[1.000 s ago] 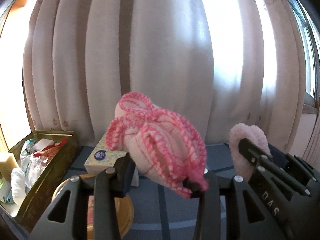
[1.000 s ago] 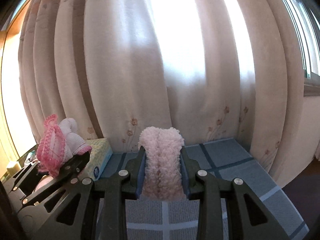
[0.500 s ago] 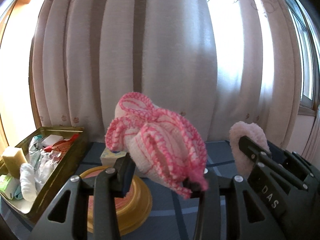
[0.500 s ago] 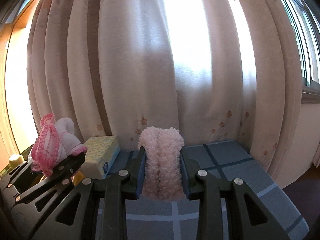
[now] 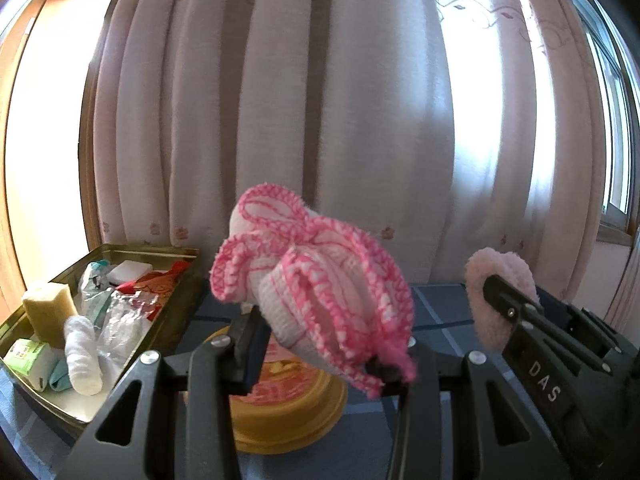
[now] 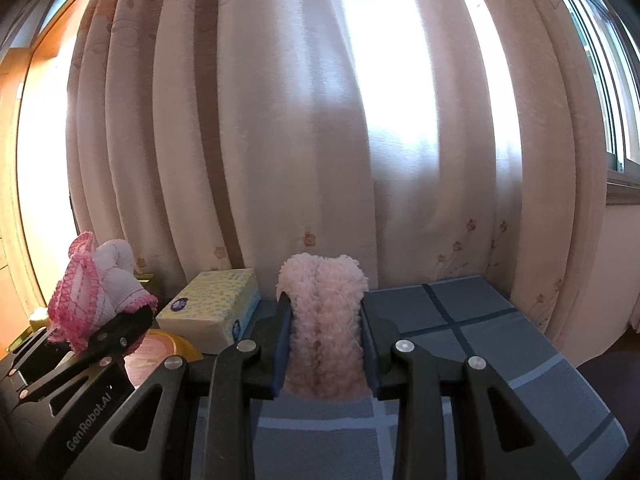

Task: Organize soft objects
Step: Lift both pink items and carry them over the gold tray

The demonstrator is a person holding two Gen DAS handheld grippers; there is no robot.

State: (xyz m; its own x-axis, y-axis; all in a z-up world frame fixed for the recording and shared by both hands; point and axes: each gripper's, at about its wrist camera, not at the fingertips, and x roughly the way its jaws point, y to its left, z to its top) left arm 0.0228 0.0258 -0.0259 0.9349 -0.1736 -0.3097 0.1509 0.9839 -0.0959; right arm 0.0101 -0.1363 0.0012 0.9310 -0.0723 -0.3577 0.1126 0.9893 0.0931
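My left gripper (image 5: pixel 316 348) is shut on a white cloth with pink crochet edging (image 5: pixel 316 300) and holds it above the table. It also shows at the left of the right wrist view (image 6: pixel 100 300). My right gripper (image 6: pixel 324 340) is shut on a fluffy pale pink puff (image 6: pixel 324 320) and holds it up over the blue checked tablecloth (image 6: pixel 480 320). The puff shows at the right of the left wrist view (image 5: pixel 500 296). Both grippers are side by side, the left one nearer the tin.
A gold tin tray (image 5: pixel 168 312) at the left holds a sponge, a rolled white cloth, packets and wrappers. A yellow round lid or dish (image 5: pixel 288 412) sits under the left gripper. A yellow tissue box (image 6: pixel 212 312) lies near the curtain (image 6: pixel 320 120).
Both grippers have swung left and risen a little with their loads. The tin tray and yellow dish have come further into view. The tissue box has left the left wrist view.
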